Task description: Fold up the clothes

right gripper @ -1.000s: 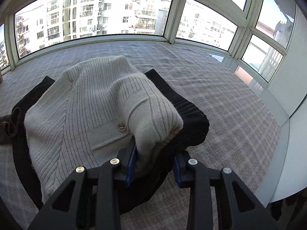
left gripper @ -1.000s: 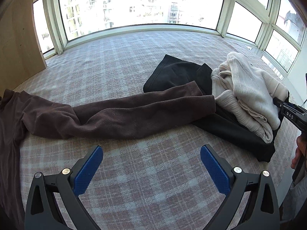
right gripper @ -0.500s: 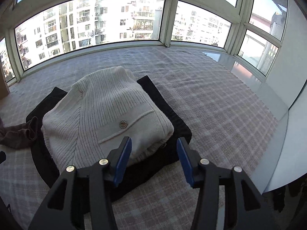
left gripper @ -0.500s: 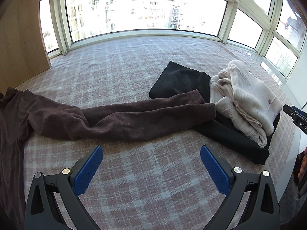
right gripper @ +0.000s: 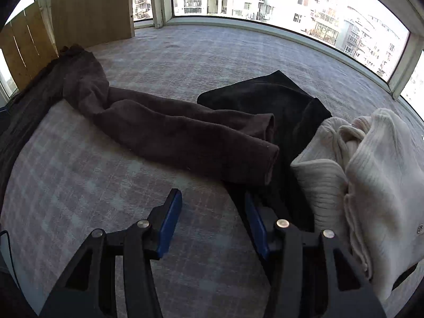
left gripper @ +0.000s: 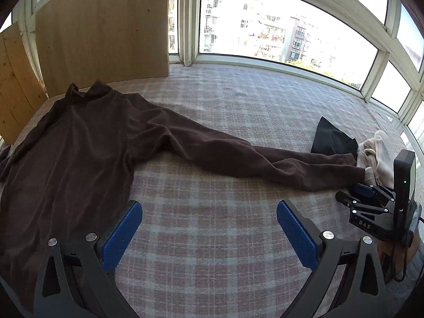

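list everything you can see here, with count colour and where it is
brown top: 1, dark brown, spread flat at the left of the bed, both sleeves stretched right
black garment: 1, black, folded, under the sleeve ends and the cream knit
cream knit: 1, off-white ribbed, folded on the black garment, at the right
bed cover: 1, pink-grey plaid, under everything
wooden boards: 2, light wood, against the windows at the back left
left tongs: 1, black with blue pads, open over bare cover
right tongs: 1, same colours, open, nothing between them
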`<move>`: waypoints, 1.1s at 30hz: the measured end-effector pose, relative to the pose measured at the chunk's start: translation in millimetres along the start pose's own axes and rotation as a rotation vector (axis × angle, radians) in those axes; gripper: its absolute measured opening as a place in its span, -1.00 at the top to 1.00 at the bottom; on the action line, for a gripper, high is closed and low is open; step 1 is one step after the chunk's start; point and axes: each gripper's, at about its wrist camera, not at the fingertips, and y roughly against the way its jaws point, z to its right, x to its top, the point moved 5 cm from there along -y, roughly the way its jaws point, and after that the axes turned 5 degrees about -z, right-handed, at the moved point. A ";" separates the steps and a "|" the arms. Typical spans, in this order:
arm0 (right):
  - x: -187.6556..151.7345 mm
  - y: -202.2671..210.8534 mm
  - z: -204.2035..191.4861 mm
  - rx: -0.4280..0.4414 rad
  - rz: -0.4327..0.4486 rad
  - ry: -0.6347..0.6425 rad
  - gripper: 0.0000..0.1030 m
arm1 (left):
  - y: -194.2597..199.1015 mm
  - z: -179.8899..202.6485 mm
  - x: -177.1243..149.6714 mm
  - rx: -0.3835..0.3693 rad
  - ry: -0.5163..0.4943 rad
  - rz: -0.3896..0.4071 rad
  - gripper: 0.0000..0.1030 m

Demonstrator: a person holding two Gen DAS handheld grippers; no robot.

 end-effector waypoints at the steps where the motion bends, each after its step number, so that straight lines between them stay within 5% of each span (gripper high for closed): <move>1: 7.5 -5.2 13.0 -0.020 0.011 -0.020 0.06 | 0.8 -7.6 0.7 0.009 0.023 0.003 -0.98; 17: 89.9 -50.5 153.6 -0.388 0.034 -0.102 0.09 | 11.7 -29.1 5.4 0.060 0.096 0.035 -0.98; 20: 93.3 -49.1 156.8 -0.327 0.001 -0.160 0.09 | 11.4 -25.8 6.0 0.059 0.095 0.031 -0.98; 33: 10.3 28.2 29.6 -0.081 0.097 -0.132 0.05 | 28.1 -38.2 22.4 0.076 0.081 0.072 -0.99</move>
